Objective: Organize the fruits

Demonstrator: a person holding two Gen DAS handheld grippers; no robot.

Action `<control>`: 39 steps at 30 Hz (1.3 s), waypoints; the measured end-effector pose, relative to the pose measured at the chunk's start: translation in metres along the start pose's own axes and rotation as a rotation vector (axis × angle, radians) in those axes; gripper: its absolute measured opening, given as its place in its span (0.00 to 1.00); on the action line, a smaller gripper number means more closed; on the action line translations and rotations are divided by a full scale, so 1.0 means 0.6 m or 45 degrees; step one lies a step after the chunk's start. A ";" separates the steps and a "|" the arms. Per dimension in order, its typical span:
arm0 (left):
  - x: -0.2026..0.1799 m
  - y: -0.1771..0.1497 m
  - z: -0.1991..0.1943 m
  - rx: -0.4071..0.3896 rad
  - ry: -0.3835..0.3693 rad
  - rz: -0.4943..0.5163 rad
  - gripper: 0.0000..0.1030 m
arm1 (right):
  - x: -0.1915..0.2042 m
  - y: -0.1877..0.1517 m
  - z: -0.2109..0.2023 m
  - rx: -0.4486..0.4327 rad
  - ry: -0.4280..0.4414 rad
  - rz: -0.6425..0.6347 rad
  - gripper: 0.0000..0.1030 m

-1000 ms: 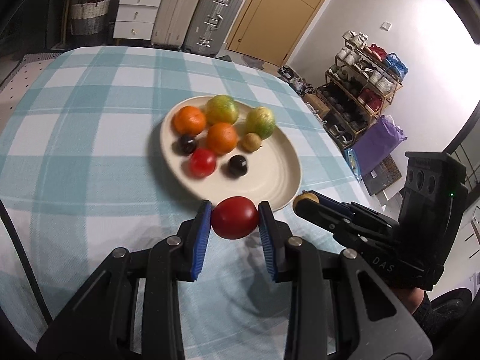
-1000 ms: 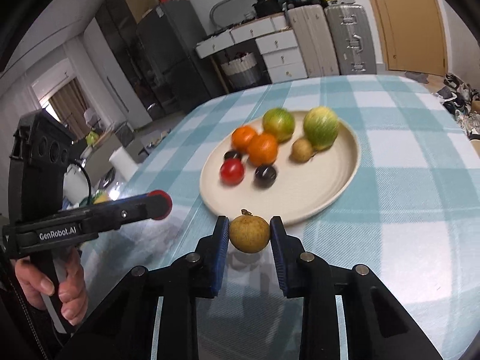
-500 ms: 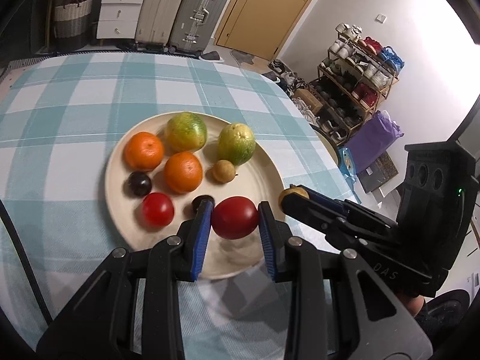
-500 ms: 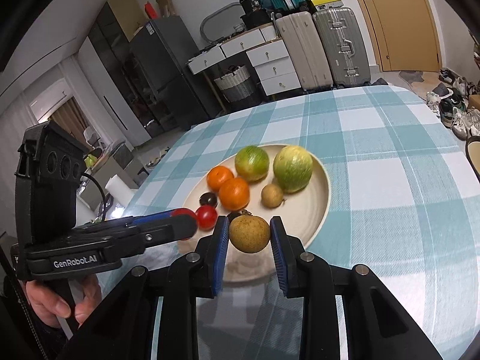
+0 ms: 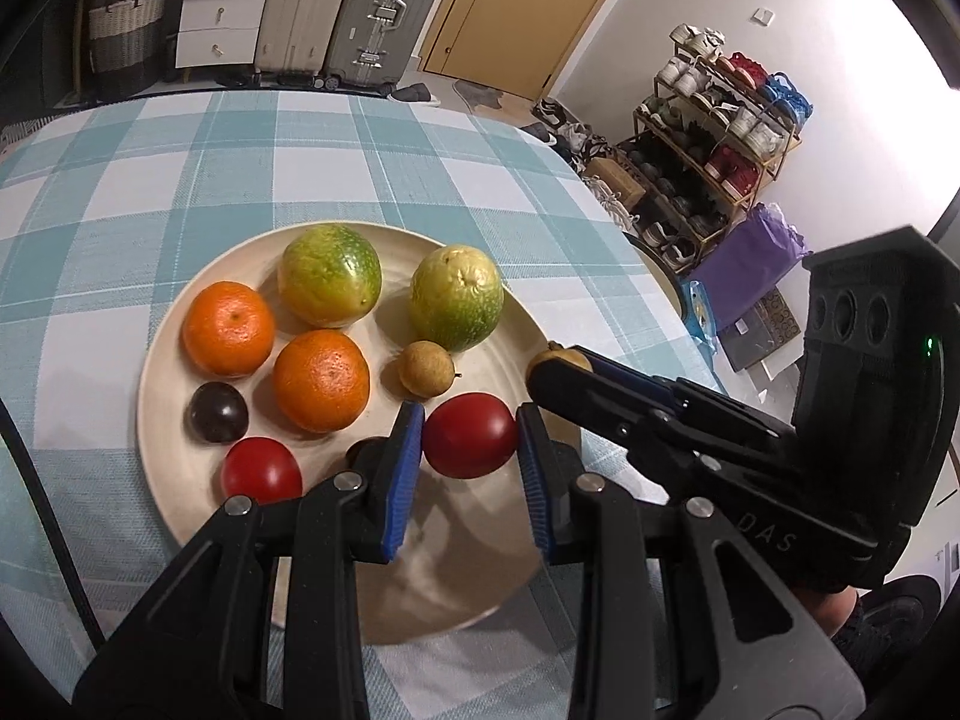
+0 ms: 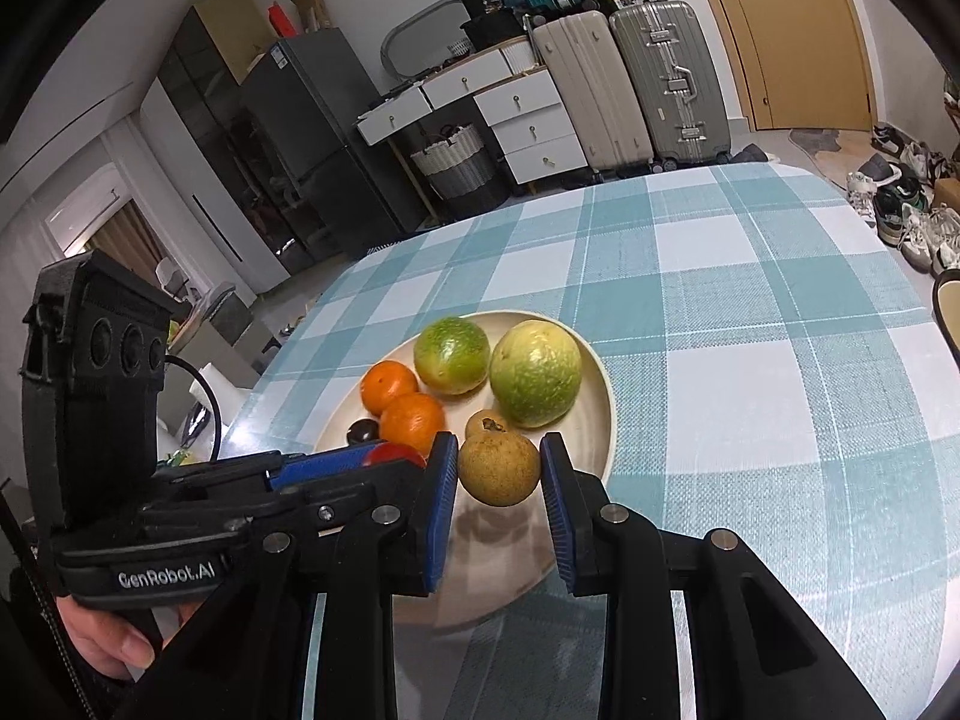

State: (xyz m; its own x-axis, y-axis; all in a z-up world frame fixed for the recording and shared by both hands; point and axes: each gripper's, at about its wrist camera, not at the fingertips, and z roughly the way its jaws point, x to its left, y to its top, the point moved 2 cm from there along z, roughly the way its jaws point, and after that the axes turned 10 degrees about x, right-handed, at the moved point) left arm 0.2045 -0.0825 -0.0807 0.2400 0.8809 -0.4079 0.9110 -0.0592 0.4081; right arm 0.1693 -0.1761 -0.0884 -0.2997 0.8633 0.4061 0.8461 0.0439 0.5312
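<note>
A cream plate [image 5: 162,396] on the checked tablecloth holds two oranges [image 5: 228,329], two green-yellow fruits [image 5: 330,275], a small brown fruit [image 5: 427,367], a dark plum [image 5: 219,412] and a red tomato [image 5: 261,471]. My left gripper [image 5: 468,450] is shut on a second red tomato [image 5: 471,435], held above the plate's near part. My right gripper [image 6: 495,480] is shut on a brown round fruit [image 6: 498,468] over the plate's [image 6: 603,420] near right side. In the left wrist view the right gripper's fingers [image 5: 600,384] reach in from the right. A second dark fruit is mostly hidden behind the left finger.
The tablecloth [image 6: 750,360] spreads bare behind and right of the plate. Suitcases [image 5: 384,6] and drawers [image 5: 222,6] stand beyond the table's far edge, a shoe rack [image 5: 714,138] off to the right. A person's hand [image 6: 108,636] grips the left tool.
Both grippers have carried their fruits forward from before the plate's near rim to over the plate. The plate looms larger and closer in both views. Grips are unchanged.
</note>
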 end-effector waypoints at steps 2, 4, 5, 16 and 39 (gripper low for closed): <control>0.002 0.000 0.009 0.012 -0.004 -0.004 0.27 | -0.005 0.003 0.007 0.004 0.004 0.017 0.28; 0.005 0.001 0.016 0.018 0.000 -0.007 0.27 | -0.009 0.006 0.016 0.015 0.009 0.031 0.28; 0.006 0.002 0.018 0.020 0.001 -0.006 0.27 | -0.010 0.007 0.018 0.017 0.009 0.035 0.28; 0.019 0.007 0.015 -0.001 -0.034 -0.036 0.27 | -0.020 0.011 0.024 0.027 0.008 0.058 0.28; 0.009 -0.046 -0.101 -0.144 0.198 -0.040 0.44 | 0.004 -0.015 -0.068 -0.147 -0.015 0.088 0.71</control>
State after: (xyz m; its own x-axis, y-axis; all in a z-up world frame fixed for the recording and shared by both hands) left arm 0.1601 -0.0477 -0.0445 0.1496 0.9439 -0.2943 0.8717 0.0146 0.4898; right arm 0.1429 -0.1950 -0.0619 -0.2367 0.8682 0.4360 0.8082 -0.0732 0.5844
